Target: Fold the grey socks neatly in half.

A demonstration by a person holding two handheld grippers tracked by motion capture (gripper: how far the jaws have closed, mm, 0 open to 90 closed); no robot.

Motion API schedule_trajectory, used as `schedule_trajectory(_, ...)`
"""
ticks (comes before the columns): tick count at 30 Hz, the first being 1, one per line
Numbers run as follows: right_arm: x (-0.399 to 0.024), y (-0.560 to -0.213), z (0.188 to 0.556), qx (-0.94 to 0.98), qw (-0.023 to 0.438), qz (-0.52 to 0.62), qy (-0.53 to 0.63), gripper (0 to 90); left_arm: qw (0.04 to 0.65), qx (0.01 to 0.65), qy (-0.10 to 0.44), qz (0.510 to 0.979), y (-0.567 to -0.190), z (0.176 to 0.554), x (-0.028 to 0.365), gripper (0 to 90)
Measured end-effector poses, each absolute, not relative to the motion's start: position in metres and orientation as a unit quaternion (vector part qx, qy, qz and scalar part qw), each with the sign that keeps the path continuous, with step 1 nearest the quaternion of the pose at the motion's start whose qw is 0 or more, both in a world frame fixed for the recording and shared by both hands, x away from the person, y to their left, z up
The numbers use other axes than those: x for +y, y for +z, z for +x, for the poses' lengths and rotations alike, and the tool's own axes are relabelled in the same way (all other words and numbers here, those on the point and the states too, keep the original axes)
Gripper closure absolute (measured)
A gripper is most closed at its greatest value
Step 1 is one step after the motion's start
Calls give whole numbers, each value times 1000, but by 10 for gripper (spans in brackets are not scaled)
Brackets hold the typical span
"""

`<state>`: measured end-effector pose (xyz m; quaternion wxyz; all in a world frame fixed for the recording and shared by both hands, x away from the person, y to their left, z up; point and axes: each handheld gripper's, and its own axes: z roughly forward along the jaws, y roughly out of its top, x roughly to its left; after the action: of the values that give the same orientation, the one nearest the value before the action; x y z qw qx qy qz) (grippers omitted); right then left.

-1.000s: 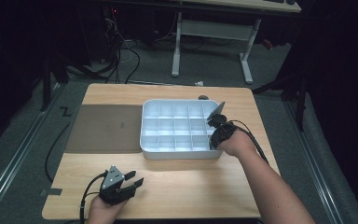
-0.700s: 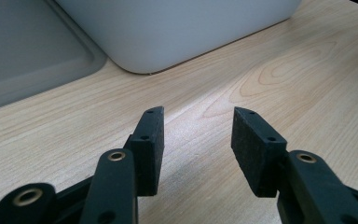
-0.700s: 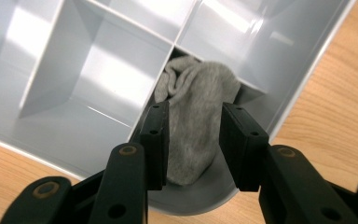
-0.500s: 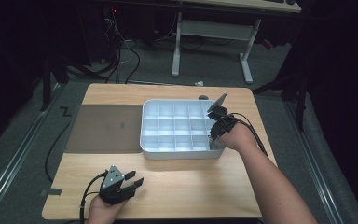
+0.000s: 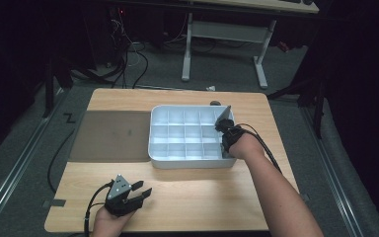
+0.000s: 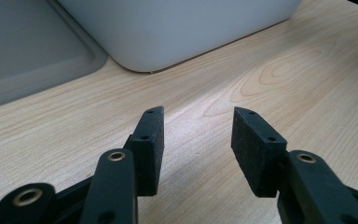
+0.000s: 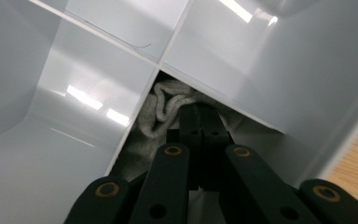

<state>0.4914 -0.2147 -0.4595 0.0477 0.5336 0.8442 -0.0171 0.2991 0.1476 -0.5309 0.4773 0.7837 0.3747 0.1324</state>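
Note:
A white divided tray (image 5: 187,162) stands in the middle of the wooden table. My right gripper (image 5: 223,129) reaches down into a compartment at the tray's right edge. In the right gripper view its jaws have just been closing and now stand shut (image 7: 200,109), their tips pinching a fold of a grey knitted cloth (image 7: 161,112) that lies bunched at the bottom of the compartment. My left gripper (image 5: 143,190) rests near the table's front left, open, with bare wood between its pads (image 6: 198,123); the tray's outer corner (image 6: 182,28) is ahead of it.
A dark grey mat (image 5: 111,136) lies left of the tray and touches it; its edge (image 6: 23,51) shows in the left gripper view. A small dark object (image 5: 215,103) sits behind the tray. A desk frame (image 5: 224,34) and cables are on the floor beyond.
My right hand has shifted a little left and down into the tray's right-hand compartment. The left hand has stayed where it was.

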Motion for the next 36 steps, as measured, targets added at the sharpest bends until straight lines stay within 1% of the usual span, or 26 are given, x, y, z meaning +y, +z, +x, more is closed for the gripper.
schedule_trajectory(8, -213, -461, 492, 849, 48, 526, -22, 894, 477, 374, 131, 784, -531, 300, 147, 551)
schedule_trajectory(10, -214, -455, 490, 846, 53, 531, -11, 859, 477, 375, 130, 784, -531, 300, 147, 551)
schedule_trajectory(11, -216, -450, 488, 846, 53, 531, -3, 857, 476, 375, 130, 784, -531, 300, 147, 551)
schedule_trajectory(16, -222, -432, 479, 846, 58, 530, 10, 861, 474, 373, 131, 787, -532, 300, 146, 550)
schedule_trajectory(17, -225, -426, 474, 846, 55, 530, 17, 880, 475, 373, 130, 787, -531, 300, 146, 550)
schedule_trajectory(19, -226, -424, 469, 847, 56, 528, 15, 889, 477, 372, 131, 785, -531, 299, 145, 550)
schedule_trajectory(23, -225, -436, 461, 845, 45, 533, -4, 890, 476, 372, 130, 787, -531, 299, 145, 550)
schedule_trajectory(29, -228, -456, 461, 843, 38, 536, -12, 900, 477, 373, 132, 785, -531, 299, 145, 550)
schedule_trajectory(34, -224, -465, 462, 844, 35, 534, -24, 900, 476, 375, 132, 785, -531, 300, 146, 550)
schedule_trajectory(36, -225, -464, 463, 843, 33, 537, -20, 900, 477, 375, 133, 784, -531, 300, 146, 550)
